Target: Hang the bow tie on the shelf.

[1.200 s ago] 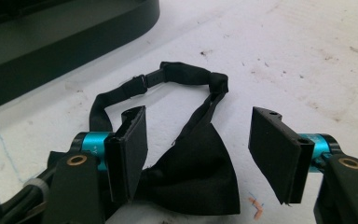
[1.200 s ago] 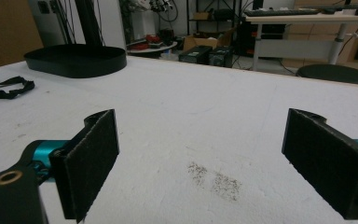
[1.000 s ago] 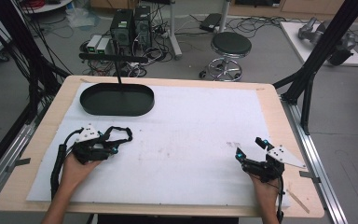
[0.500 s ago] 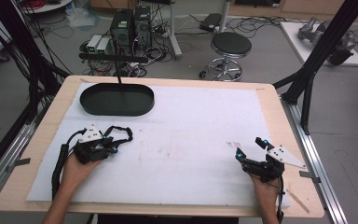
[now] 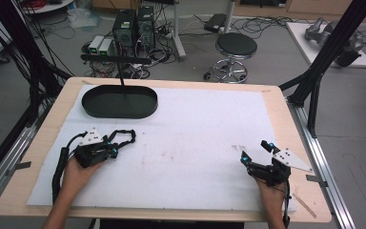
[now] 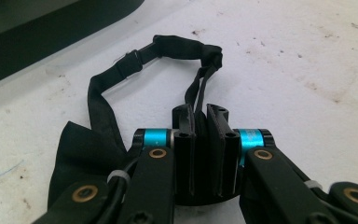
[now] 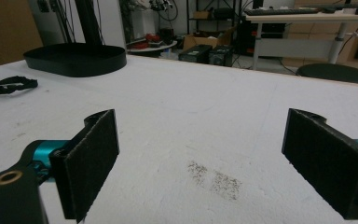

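A black bow tie with a thin strap (image 5: pixel 124 135) lies on the white mat at the left. Its strap loops ahead of my left gripper (image 5: pixel 118 151), and the bow part (image 6: pixel 81 149) sits beside the left jaw. My left gripper (image 6: pixel 200 114) is shut on the strap's two strands, which run up from between the jaws. My right gripper (image 5: pixel 254 149) rests on the mat near the front right, held by a hand. Its jaws stand wide open with nothing between them (image 7: pixel 205 154). The bow tie (image 7: pixel 7 85) also shows far off at the left of the right gripper view.
A black oval tray (image 5: pixel 145 109) stands at the back left of the table, with a post rising from it. The white mat (image 5: pixel 200 129) covers most of the wooden tabletop. A faint dark smudge (image 7: pixel 214 177) marks the mat between the right jaws.
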A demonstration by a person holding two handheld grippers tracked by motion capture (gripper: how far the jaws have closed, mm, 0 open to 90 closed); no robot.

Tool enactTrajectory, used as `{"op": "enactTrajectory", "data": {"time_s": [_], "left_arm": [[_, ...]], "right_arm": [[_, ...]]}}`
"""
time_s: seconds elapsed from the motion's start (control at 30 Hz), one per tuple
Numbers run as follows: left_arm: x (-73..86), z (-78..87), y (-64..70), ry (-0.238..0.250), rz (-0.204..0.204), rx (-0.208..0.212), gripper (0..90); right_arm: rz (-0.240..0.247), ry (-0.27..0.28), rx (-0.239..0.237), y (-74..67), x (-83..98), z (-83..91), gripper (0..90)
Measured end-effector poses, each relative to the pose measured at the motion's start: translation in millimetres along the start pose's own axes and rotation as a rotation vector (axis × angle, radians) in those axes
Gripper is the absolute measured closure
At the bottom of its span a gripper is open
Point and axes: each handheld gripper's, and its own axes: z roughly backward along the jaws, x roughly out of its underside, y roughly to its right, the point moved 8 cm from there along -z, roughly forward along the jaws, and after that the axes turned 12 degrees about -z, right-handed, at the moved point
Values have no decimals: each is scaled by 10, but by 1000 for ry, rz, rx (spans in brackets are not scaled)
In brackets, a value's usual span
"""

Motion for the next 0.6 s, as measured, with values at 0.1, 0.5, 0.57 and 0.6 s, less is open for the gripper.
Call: {"op": "enactTrajectory", "data": {"time_s": [0.1,0.5,0.57,0.6], "left_arm": [[-43,57,-5,45,30,23,817],[-307,271,-31,183,60,98,818],[-365,283,-21,199,61,117,817],[-418,289,-15,213,61,129,817]], "right_arm": [[2,1,0,1,0,-2,102],[10,-1,-4,3,-1,-4,102],[0,-2,-2,1,2,-3,102],[0,-2,-1,2,1,-2,102]]}}
